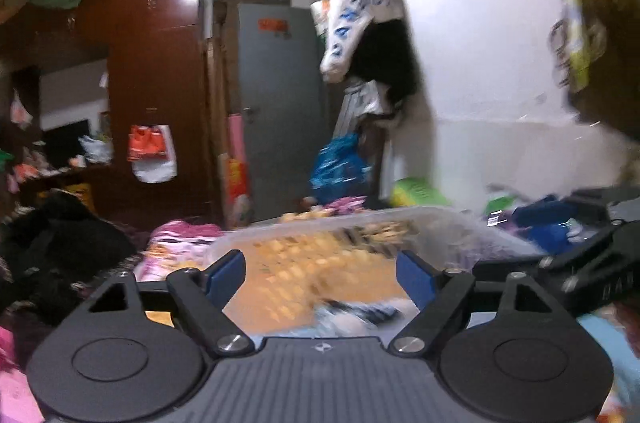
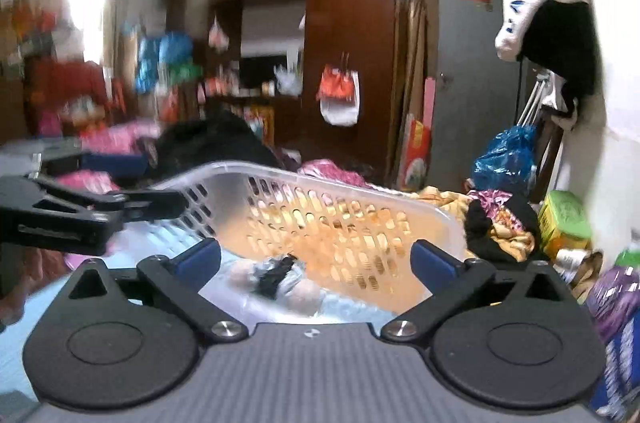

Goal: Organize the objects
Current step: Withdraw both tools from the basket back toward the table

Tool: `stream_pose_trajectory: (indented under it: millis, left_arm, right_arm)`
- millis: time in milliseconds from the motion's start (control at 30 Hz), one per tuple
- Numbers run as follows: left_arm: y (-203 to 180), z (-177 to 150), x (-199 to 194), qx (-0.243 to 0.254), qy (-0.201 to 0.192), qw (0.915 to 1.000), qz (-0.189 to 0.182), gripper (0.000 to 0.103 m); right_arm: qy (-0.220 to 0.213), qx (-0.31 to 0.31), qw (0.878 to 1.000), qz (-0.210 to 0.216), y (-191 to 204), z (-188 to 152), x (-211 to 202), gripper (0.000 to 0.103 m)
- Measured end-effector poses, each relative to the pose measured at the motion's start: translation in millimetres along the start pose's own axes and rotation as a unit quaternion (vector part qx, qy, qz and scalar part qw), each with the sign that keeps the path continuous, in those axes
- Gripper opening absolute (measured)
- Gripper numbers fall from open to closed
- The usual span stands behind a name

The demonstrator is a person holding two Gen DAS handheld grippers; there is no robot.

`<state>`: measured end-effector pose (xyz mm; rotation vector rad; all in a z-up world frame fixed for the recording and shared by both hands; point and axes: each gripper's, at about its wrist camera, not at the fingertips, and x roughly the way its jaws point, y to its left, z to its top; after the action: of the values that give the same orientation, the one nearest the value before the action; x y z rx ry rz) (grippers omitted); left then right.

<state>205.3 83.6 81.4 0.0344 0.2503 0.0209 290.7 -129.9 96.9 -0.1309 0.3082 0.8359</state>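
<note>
Left wrist view: left gripper (image 1: pixel 320 273) has fingers spread, nothing between the pads. Basket (image 1: pixel 460 223) sits just ahead, clear perforated plastic, on the bed. Blurred small items lie on its floor near the fingers. Right gripper (image 1: pixel 576 263) enters from the right, beside the basket's right rim. Frame is motion-blurred, so fine detail is unreliable.

Judgement: the step in hand is loading or steadying the basket. To do it well, approach the rim square on and close on the wall, not the perforations.

Right wrist view: right gripper (image 2: pixel 316 261) is also spread and empty. Basket (image 2: pixel 360 191) is tilted, left rim raised. Bundle (image 2: pixel 280 277), grey and black, lies on the basket floor just beyond the fingertips. Left gripper (image 2: pixel 120 203) reaches to the left rim; whether it touches, I cannot tell.

Edges and room: far wall of the basket rises directly behind the bundle, so little overrun is allowed. Clothes (image 2: pixel 500 223) crowd the right side. Open room lies above the basket and towards the near side.
</note>
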Motion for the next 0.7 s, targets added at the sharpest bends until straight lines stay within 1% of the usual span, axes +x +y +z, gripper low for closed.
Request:
stream_pose_trajectory:
  millis: [100, 133, 167, 267, 333, 367, 467, 533, 600, 700]
  left_arm:
    - [-11, -21, -42, 0.01, -0.004, 0.9997, -0.021, 0.085]
    - [-16, -32, -57, 0.016, -0.008, 0.9995, -0.026, 0.085]
    - [-21, -44, -72, 0.023, -0.014, 0.9991, -0.031, 0.085]
    - [-34, -80, -105, 0.038, -0.011, 0.9985, -0.038, 0.085]
    - [-39, -102, -122, 0.04, -0.004, 0.9982, -0.044, 0.085]
    - [-39, -111, -129, 0.035, -0.004, 0.9985, -0.043, 0.085]
    - [-29, -129, -142, 0.006, 0.009, 0.9991, -0.04, 0.085]
    - [-24, -138, -147, -0.003, 0.019, 0.9991, -0.039, 0.085]
    - [-24, -146, -150, -0.001, 0.027, 0.9989, -0.038, 0.085]
    - [-31, -164, -151, 0.009, 0.038, 0.9973, -0.063, 0.085]
  right_arm:
    - [-0.017, 0.032, 0.999, 0.025, -16, -37, -52, 0.103]
    - [-0.022, 0.04, 0.999, 0.027, -19, -48, -65, 0.103]
    - [-0.026, 0.052, 0.998, 0.025, -22, -66, -80, 0.103]
    - [-0.033, 0.075, 0.996, 0.025, -23, -115, -118, 0.103]
    - [-0.032, 0.085, 0.995, 0.035, -21, -137, -134, 0.103]
    - [-0.032, 0.089, 0.995, 0.034, -18, -147, -141, 0.103]
    - [-0.038, 0.097, 0.994, 0.023, -14, -154, -152, 0.103]
    - [-0.041, 0.091, 0.994, 0.036, -11, -152, -152, 0.103]
    - [-0.043, 0.067, 0.996, 0.041, -1, -151, -148, 0.103]
    - [-0.031, 0.044, 0.998, 0.028, 4, -161, -140, 0.103]
